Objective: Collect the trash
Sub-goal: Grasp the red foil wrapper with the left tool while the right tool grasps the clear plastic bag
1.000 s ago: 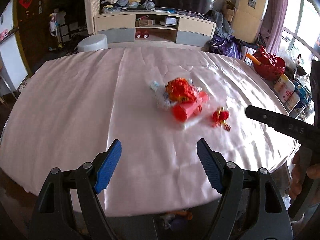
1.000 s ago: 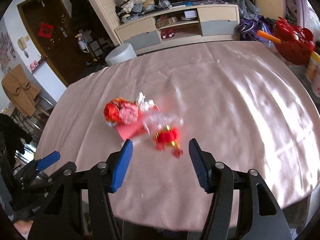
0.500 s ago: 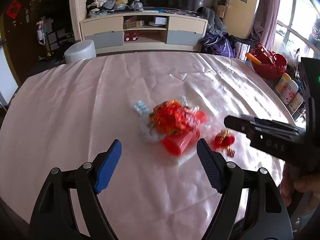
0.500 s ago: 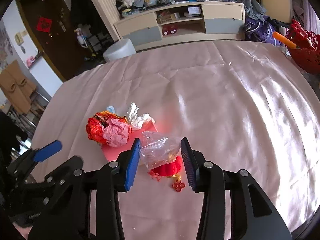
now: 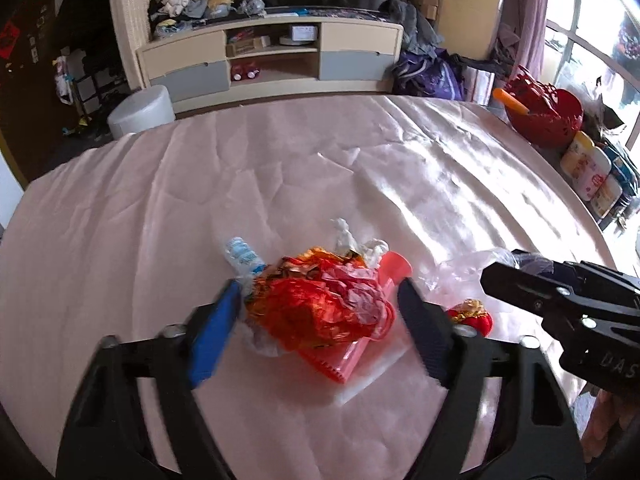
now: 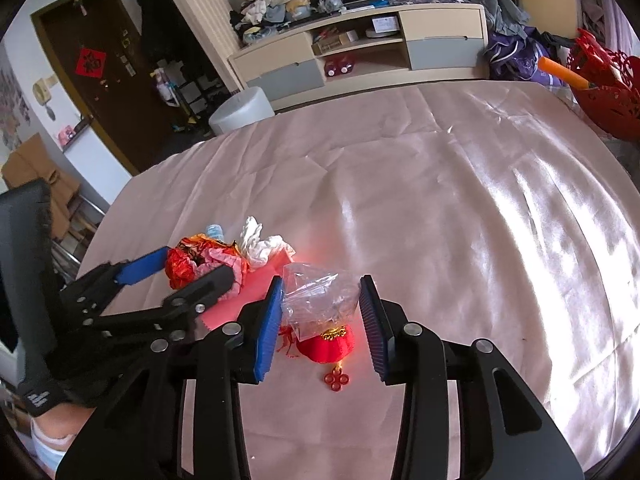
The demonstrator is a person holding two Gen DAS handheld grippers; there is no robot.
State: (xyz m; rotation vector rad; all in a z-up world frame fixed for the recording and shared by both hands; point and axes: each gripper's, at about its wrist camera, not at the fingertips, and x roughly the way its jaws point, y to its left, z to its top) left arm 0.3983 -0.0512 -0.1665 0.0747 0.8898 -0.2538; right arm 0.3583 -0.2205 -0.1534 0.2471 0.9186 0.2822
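A crumpled red and orange wrapper wad (image 5: 320,304) lies on a pink plastic sheet (image 5: 352,364), with white tissue (image 5: 360,246) and a small bottle (image 5: 242,256) behind it. My left gripper (image 5: 320,324) is open, its jaws on either side of the wad. My right gripper (image 6: 322,328) is open around a clear plastic bag (image 6: 320,300) that lies over a small red lantern ornament (image 6: 328,346). The wad (image 6: 188,260) and the left gripper (image 6: 180,276) also show in the right wrist view; the right gripper's jaws enter the left wrist view from the right.
The round table has a shiny pink cloth (image 6: 460,208). A red basket (image 5: 544,116) and bottles (image 5: 588,168) stand beyond its right edge. A grey stool (image 5: 140,110) and a TV cabinet (image 5: 272,60) are behind the table.
Both grippers have moved forward and down onto the trash pile. The left now straddles the red wad and the right straddles the clear bag and lantern.
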